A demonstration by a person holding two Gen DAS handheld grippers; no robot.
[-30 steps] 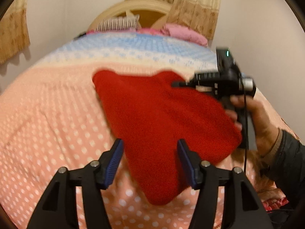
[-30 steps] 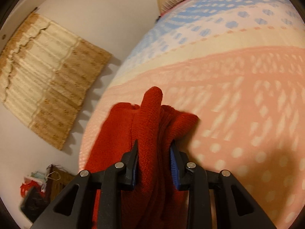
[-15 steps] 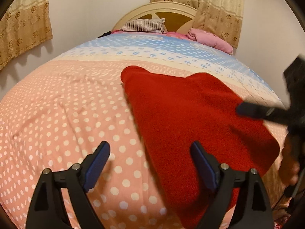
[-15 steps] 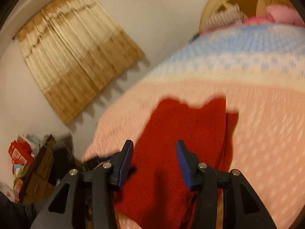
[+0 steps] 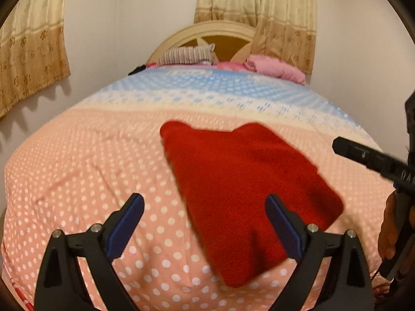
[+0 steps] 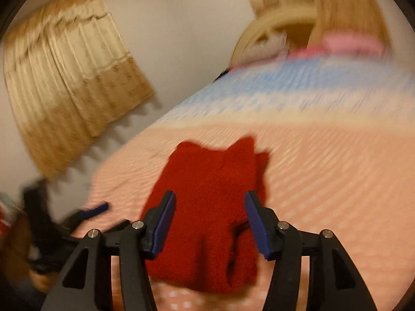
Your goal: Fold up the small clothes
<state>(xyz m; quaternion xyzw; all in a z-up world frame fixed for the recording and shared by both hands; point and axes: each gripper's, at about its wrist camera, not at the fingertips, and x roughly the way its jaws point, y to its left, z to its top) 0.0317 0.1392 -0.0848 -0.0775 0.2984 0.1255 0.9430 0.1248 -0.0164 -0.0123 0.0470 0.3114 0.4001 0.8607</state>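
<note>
Both grippers had let go and pulled back since a second ago. Left gripper (image 5: 205, 223) had its fingers spread wide, touching nothing. Right gripper (image 6: 210, 223) was wide open too, holding nothing. That red sweater (image 5: 241, 181) lay folded on the polka-dot bed (image 5: 85, 160).

Polka-dot bedspread (image 5: 85, 160), pink pillow (image 5: 275, 68), beige curtains (image 5: 282, 13), headboard (image 5: 207, 32)

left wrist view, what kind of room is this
Most likely a bedroom in a home: a bed with a polka-dot bedspread and curved headboard, pillows at its head, and curtains behind. A red garment lies on the bedspread.
</note>
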